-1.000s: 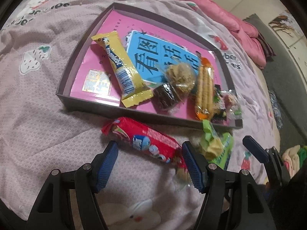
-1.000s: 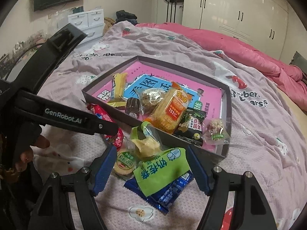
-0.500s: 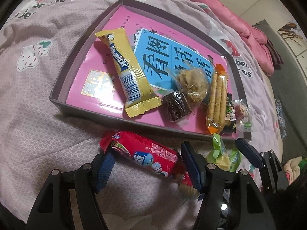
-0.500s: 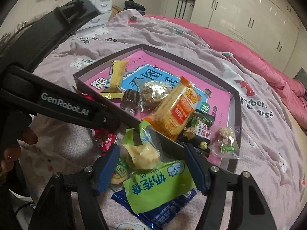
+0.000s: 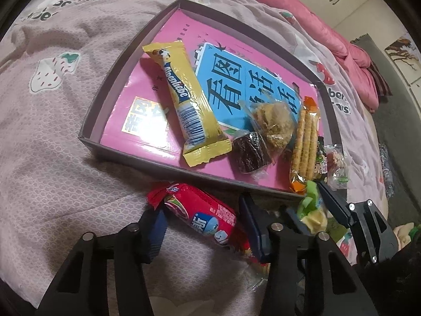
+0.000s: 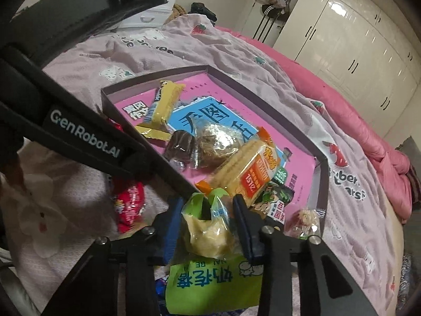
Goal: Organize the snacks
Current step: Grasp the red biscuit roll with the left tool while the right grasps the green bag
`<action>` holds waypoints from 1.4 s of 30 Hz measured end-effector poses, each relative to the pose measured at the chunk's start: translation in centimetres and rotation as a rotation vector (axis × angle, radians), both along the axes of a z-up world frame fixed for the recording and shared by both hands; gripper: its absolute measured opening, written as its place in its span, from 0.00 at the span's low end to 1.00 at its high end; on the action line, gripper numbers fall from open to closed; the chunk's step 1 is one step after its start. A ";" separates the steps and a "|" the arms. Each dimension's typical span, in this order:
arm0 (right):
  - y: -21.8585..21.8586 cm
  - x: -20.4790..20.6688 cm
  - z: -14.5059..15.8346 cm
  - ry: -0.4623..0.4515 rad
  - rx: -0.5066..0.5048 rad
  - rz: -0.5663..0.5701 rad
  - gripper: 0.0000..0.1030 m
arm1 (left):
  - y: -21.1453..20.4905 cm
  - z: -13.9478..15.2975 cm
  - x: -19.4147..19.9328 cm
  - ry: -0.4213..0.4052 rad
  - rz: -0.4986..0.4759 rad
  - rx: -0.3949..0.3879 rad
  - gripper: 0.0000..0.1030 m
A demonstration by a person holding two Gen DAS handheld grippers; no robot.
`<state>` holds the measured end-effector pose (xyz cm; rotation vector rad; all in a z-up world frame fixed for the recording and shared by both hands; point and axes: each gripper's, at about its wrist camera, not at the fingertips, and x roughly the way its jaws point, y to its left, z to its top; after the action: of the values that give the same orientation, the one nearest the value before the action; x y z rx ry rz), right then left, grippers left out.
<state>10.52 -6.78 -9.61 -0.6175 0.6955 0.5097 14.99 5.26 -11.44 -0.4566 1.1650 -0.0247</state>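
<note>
Here the right gripper (image 6: 208,226) jaws pinch a crinkly green-topped packet (image 6: 208,233); left gripper (image 5: 202,227) jaws closing around a glossy red tube (image 5: 202,214).

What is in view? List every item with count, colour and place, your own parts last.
tray: 1, grey, on bedspread
yellow bar: 1, in tray
brown cake: 1, in tray
floss bun: 1, tan, in tray
cracker pack: 1, orange, in tray
red pack: 1, on bedspread, between left pads
green pouch: 1, clamped by right
bedspread: 1, pink-grey
left hand-held gripper: black, blue pads, closing
right hand-held gripper: black, shut
</note>
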 end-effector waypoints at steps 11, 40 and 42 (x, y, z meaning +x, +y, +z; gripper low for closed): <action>-1.8 -0.3 1.7 0.061 0.137 -0.012 0.32 | 1.2 0.1 -1.0 -0.005 0.003 -0.007 0.38; -7.6 1.1 4.2 0.241 0.504 -0.136 0.32 | 0.2 2.5 -4.2 -0.071 -0.075 0.078 0.32; -7.8 1.1 4.3 0.241 0.518 -0.141 0.32 | -0.1 2.9 -4.3 -0.085 -0.084 0.091 0.31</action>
<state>11.60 -14.57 -5.32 -0.0204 0.7894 0.6094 10.65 5.19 -8.50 -0.3231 1.0965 -0.0634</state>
